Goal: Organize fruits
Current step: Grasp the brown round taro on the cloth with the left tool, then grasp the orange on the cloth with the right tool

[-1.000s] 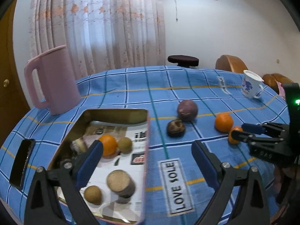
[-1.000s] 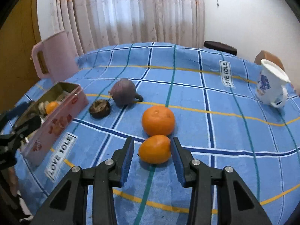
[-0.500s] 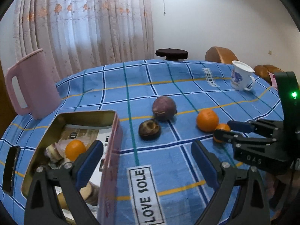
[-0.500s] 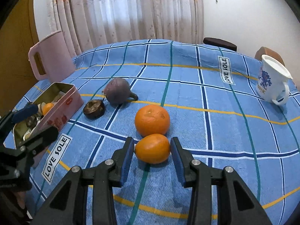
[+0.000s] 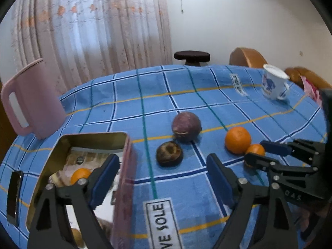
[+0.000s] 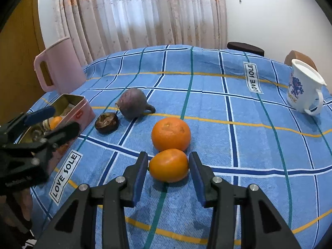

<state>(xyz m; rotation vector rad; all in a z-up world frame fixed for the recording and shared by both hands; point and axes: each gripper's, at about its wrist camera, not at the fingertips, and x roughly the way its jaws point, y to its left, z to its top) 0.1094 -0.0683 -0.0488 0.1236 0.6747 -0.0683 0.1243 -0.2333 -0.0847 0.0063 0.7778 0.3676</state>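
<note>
The surface (image 6: 207, 103) wears a blue checked cloth. At 9 o'clock on it sits a pink tin (image 6: 81, 112) with some fruit already inside. A big orange (image 6: 171, 133) sits in the middle, touching a small orange (image 6: 168, 165) just in front of it.

The right gripper (image 6: 168, 171) has its fingers (image 6: 140, 169) narrow, one on each side of the small orange, touching it or almost. The orange looks light, round and a bit squashy, so it may roll. Hold it gently by its round sides.

The left gripper (image 5: 161, 178) has just been closing its fingers part way, with nothing between them, beside the tin.
</note>
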